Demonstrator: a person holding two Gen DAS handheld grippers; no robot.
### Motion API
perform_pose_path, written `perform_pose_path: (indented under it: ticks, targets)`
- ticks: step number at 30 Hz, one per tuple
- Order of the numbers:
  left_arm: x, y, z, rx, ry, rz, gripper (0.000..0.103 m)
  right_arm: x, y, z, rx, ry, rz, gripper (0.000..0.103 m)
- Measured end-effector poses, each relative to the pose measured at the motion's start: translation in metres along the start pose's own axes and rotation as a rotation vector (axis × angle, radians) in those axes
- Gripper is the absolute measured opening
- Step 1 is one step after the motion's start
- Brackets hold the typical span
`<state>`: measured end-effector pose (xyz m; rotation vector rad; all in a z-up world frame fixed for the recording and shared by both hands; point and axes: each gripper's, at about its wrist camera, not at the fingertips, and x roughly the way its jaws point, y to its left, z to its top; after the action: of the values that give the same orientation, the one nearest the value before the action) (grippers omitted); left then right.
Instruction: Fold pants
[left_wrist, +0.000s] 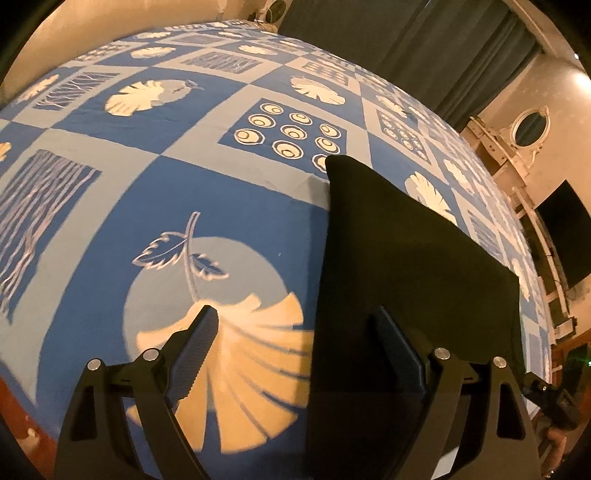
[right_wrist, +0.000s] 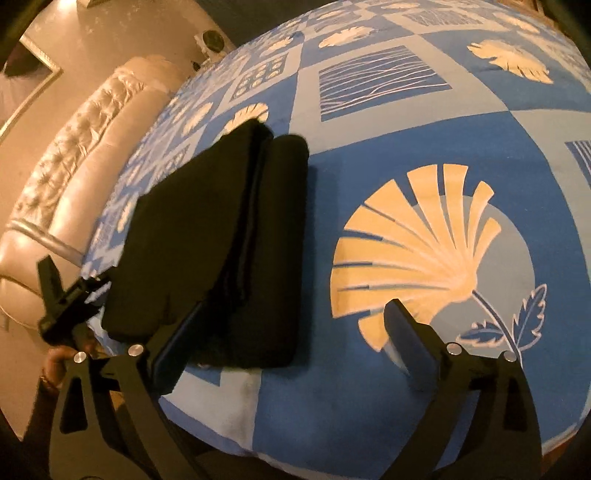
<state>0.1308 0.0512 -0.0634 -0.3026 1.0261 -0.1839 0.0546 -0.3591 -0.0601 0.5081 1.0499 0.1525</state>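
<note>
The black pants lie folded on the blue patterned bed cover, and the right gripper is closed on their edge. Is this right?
Not quite. The right gripper is open, holding nothing, as the right wrist view shows. The black pants do lie folded on the blue patterned bed cover.

Home bedroom, patterned blue bedsheet (left_wrist: 221, 177), tufted headboard (right_wrist: 74, 155), dark curtains (left_wrist: 406, 48), oval wall mirror (left_wrist: 530, 125)

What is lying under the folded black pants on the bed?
The black pants rest folded directly on the blue patterned bedsheet, whose squares and leaf prints show all around them. Whatever part of the sheet is beneath the pants is covered and cannot be seen.
</note>
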Motion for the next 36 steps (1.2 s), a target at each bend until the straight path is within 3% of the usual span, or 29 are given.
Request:
perform_pose_path:
  ticks: [8,13,19,22,27,36]
  targets:
    - [-0.036,-0.019,-0.026,0.086,-0.005,0.107,0.085,-0.018,0.046,-0.023,-0.202,-0.043,-0.068,0.097]
    - [-0.069,-0.033,-0.045,0.129,-0.087,0.161,0.085,-0.028,0.071,-0.045,-0.311,-0.063,-0.105,0.097]
    - [-0.095,-0.054,-0.064,0.216,-0.183,0.233,0.085,-0.046,0.076,-0.058,-0.312,-0.103,-0.115,0.097]
    - [-0.098,-0.063,-0.081,0.253,-0.213,0.213,0.085,-0.056,0.076,-0.058,-0.305,-0.140,-0.121,0.097]
    - [-0.092,-0.081,-0.097,0.304,-0.187,0.156,0.086,-0.071,0.080,-0.063,-0.316,-0.195,-0.142,0.097]
    - [-0.093,-0.103,-0.105,0.383,-0.245,0.197,0.086,-0.071,0.085,-0.070,-0.331,-0.210,-0.120,0.097]
